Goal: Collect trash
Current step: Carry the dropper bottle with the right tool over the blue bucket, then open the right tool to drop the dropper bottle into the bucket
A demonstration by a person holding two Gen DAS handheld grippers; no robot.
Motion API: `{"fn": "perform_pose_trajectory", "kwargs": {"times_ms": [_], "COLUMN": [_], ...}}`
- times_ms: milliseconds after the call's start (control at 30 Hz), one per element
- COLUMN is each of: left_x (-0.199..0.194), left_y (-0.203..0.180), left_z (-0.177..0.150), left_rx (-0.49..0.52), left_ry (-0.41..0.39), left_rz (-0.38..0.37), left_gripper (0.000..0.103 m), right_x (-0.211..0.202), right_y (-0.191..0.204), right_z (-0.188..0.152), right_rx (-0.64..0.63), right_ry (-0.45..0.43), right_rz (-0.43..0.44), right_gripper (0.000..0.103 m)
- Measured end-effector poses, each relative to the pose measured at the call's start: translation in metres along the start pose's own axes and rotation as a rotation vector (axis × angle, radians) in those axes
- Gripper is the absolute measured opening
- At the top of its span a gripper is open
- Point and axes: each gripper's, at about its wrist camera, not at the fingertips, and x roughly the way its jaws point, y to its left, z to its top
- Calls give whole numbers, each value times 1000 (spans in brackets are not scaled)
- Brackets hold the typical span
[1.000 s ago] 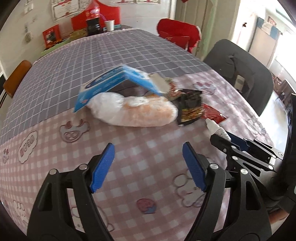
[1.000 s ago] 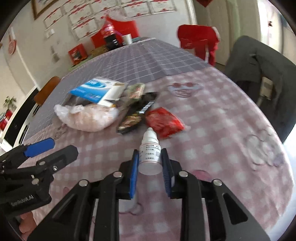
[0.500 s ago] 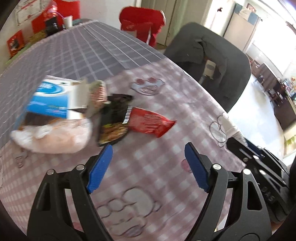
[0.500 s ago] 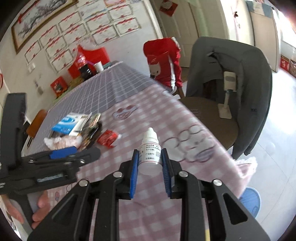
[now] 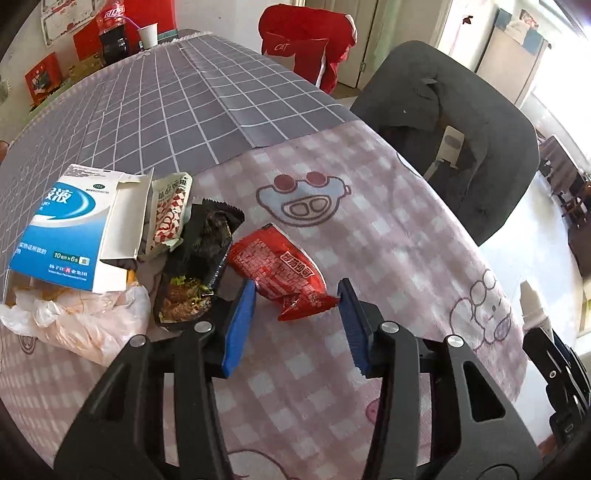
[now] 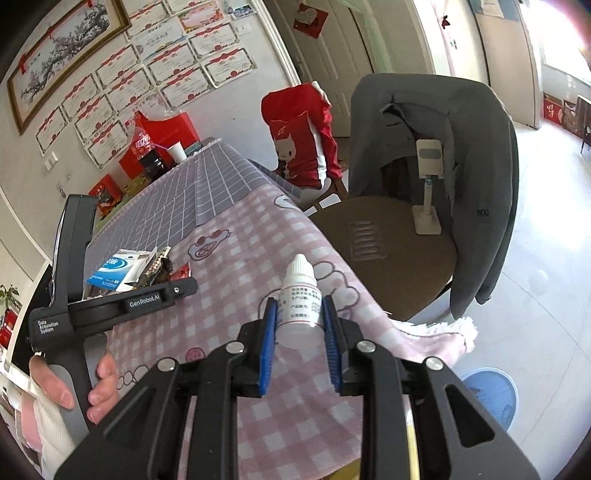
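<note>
Wrappers [image 5: 207,258], box [image 5: 70,229], plastic bag [image 5: 85,325] beside red packet [image 5: 284,273]

The left tool [image 5: 295,317] is angling downward with its jaws closing, pads not yet pressing anything. The right tool [image 6: 299,339] is clamping, jaws narrow.

Table: the table [image 5: 388,236] wears a pink checked cloth with cartoon pigs, and a grey grid cloth [image 5: 177,103] covers the far half.
Near pile: blue-and-white box [image 5: 62,236], checked snack packet [image 5: 170,210], black wrapper [image 5: 199,266], red wrapper [image 5: 284,273], and a clear plastic bag [image 5: 81,321].
Far end: a white cup [image 5: 147,35].
</note>
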Motion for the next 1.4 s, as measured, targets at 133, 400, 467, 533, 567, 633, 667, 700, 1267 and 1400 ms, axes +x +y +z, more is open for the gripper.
{"fn": "perform_pose_trajectory", "kwargs": {"times_ms": [133, 400, 467, 533, 567, 633, 667, 700, 1267, 1400], "left_x": [-11, -31, -37, -43, -47, -51, -52, -55, -46, -36], "left_y": [-4, -28, -41, -56, -65, -83, -91, -102, -281, -321], "left_z": [-2, -15, -19, -22, -25, -30, -33, -38, -109, -125], "left_rx": [27, 119, 149, 178, 190, 225, 237, 255, 577, 638], "left_ry": [-29, -91, -112, -125, -134, -144, -144, -145, -61, -20], "left_rz": [4, -33, -55, -73, -82, -107, -117, -137, -325, -357], "left_gripper": [34, 34, 34, 34, 34, 34, 34, 34, 34, 35], "right_x": [-8, -30, -35, -40, -44, -52, -56, -61, -159, -177], "right_y": [-9, -30, -38, -45, -49, -57, -61, -66, -178, -206], "right_z": [-3, -10, -13, -16, -17, -21, -22, -24, -84, -101], "right_rx": [14, 48, 62, 76, 83, 95, 102, 109, 318, 387], "right_ry": [-10, -40, -44, -49, -53, -64, -69, -77, -185, -189], "right_rz": [-15, -53, -66, -80, -85, -97, -105, -115, -325, -371], "right_gripper": [24, 24, 24, 24, 24, 24, 24, 24, 24, 24]}}
